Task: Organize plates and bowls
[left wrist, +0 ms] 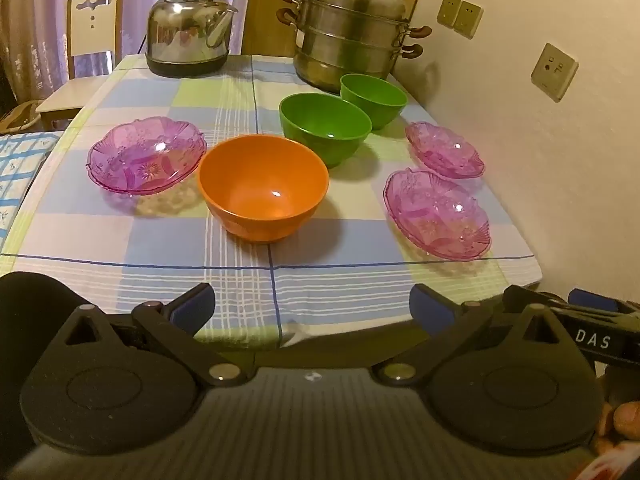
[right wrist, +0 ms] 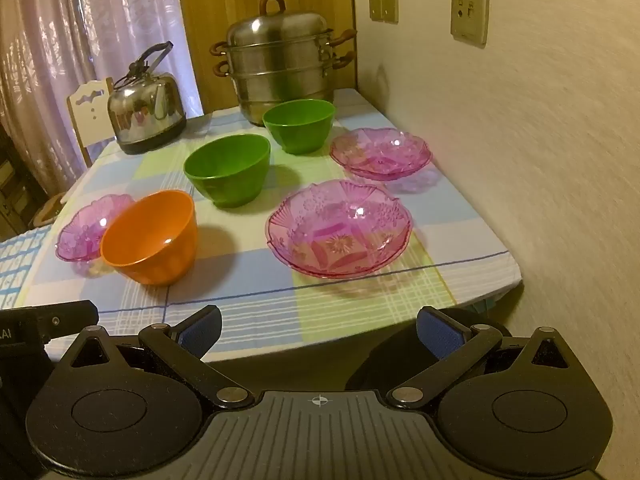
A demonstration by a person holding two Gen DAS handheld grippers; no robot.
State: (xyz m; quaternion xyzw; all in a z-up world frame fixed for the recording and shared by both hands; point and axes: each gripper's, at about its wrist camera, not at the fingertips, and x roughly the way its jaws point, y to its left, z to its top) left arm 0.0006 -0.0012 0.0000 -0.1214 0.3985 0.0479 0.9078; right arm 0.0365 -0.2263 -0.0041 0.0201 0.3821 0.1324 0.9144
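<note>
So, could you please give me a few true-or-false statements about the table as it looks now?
1. Three pink plates lie apart, unstacked. True.
2. The orange bowl sits inside a green bowl. False: it stands alone on the tablecloth.
3. Two green bowls stand near the steamer pot. True.
4. The left tongs grip a plate. False: both the left and right tongs are open and empty.

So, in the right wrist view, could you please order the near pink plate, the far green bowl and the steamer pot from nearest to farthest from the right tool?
1. Near pink plate, directly ahead.
2. Far green bowl, mid-table.
3. Steamer pot, at the back.
</note>
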